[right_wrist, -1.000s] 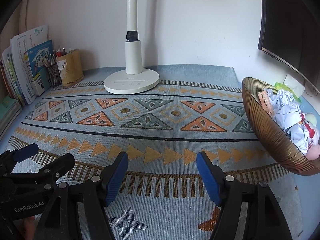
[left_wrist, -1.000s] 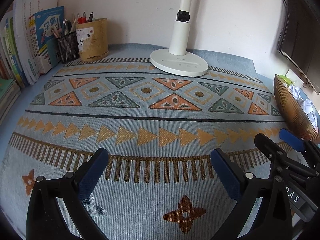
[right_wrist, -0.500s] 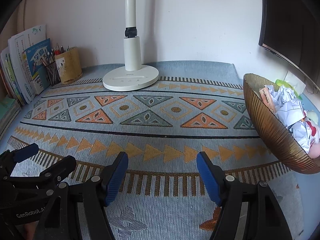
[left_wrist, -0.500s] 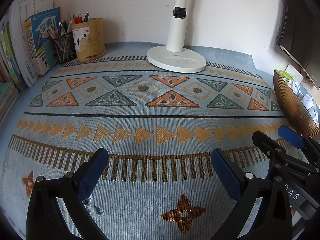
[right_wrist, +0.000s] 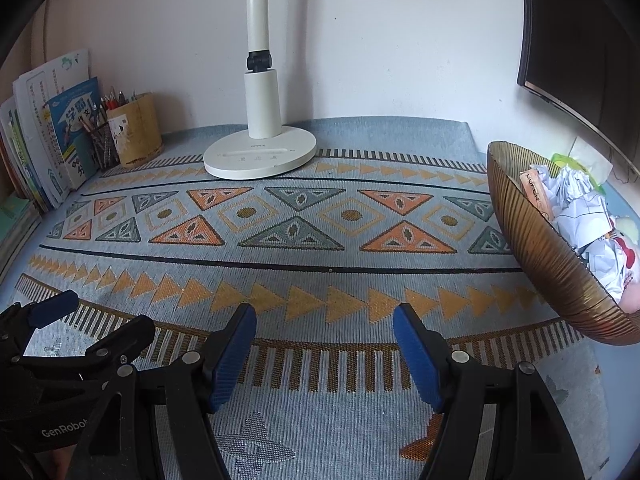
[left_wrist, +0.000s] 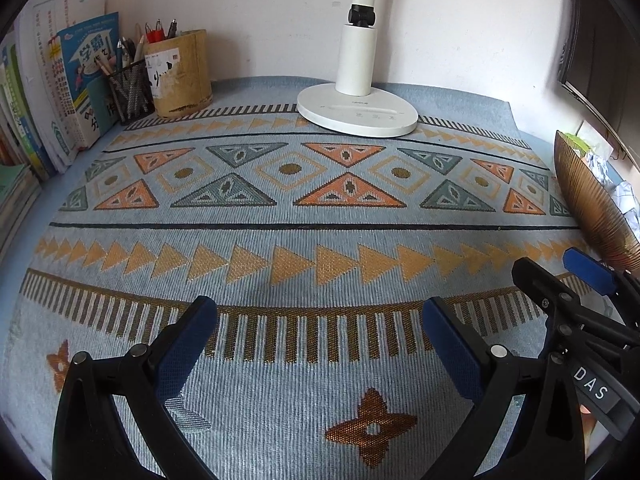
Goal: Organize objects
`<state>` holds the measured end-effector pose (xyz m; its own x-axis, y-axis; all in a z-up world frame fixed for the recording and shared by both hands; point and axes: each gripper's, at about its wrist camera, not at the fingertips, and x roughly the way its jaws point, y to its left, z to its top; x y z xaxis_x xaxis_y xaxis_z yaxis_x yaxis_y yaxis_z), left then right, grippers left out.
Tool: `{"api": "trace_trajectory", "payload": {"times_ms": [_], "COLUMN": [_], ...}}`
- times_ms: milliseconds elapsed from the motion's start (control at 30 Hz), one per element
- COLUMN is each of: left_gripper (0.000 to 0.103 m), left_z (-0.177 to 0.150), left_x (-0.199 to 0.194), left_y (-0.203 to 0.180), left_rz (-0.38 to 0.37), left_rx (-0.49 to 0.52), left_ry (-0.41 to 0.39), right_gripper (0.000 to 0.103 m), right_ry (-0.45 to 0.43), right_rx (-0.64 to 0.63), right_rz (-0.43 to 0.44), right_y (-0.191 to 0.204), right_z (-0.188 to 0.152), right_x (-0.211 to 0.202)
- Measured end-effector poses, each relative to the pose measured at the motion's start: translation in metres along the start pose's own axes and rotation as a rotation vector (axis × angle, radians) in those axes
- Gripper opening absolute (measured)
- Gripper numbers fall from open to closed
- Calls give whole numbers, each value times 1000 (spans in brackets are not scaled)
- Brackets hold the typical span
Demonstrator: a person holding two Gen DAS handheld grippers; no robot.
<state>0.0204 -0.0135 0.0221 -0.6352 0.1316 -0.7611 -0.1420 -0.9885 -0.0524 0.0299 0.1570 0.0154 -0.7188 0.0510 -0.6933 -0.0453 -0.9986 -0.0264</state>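
Note:
My left gripper (left_wrist: 318, 320) is open and empty, low over the patterned blue mat (left_wrist: 320, 272). My right gripper (right_wrist: 324, 328) is open and empty too, beside it on the right; it also shows at the right edge of the left wrist view (left_wrist: 560, 276). The left gripper shows at the lower left of the right wrist view (right_wrist: 88, 320). A gold ribbed bowl (right_wrist: 552, 272) at the right holds crumpled paper (right_wrist: 576, 200) and small items. A tan pen cup (left_wrist: 180, 76) and a black mesh pen holder (left_wrist: 130, 90) stand at the back left.
A white desk lamp (left_wrist: 358, 108) stands at the back middle on the mat; it also shows in the right wrist view (right_wrist: 260, 152). Books (left_wrist: 68, 92) lean against the left wall. A dark monitor (right_wrist: 580, 40) hangs at the upper right. The wall is close behind.
Both grippers stay open and empty. Both views have shifted slightly, with the lamp and bowl a little farther away and lower in view.

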Motion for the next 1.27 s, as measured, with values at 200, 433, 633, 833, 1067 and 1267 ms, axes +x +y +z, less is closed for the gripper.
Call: {"api": "trace_trajectory", "payload": {"times_ms": [200,433,633,833,1067,1267], "left_gripper": [102,102,103,103,103,103], "left_z": [1,0,2,1,1,1], "left_x": [4,12,15,15,15,16], "left_y": [-1,-2,0,1,0,0], "left_rz": [21,49,65,62,59,60], "left_rx": [5,12,-3,-4,-2,0], "left_ry": [21,68,76,75,76,77], "right_gripper": [69,69,82,83,84,97], "right_ry": [8,75,161,167,168,184], "right_rx": [7,36,59,51,46,67], "right_rz": [6,0,7,3,0,-24], "right_y": [-1,-6,-12,-11,-11,-15], "right_z": [0,1,1,1,2,2], "right_x": [1,14,29,28,29,31]}}
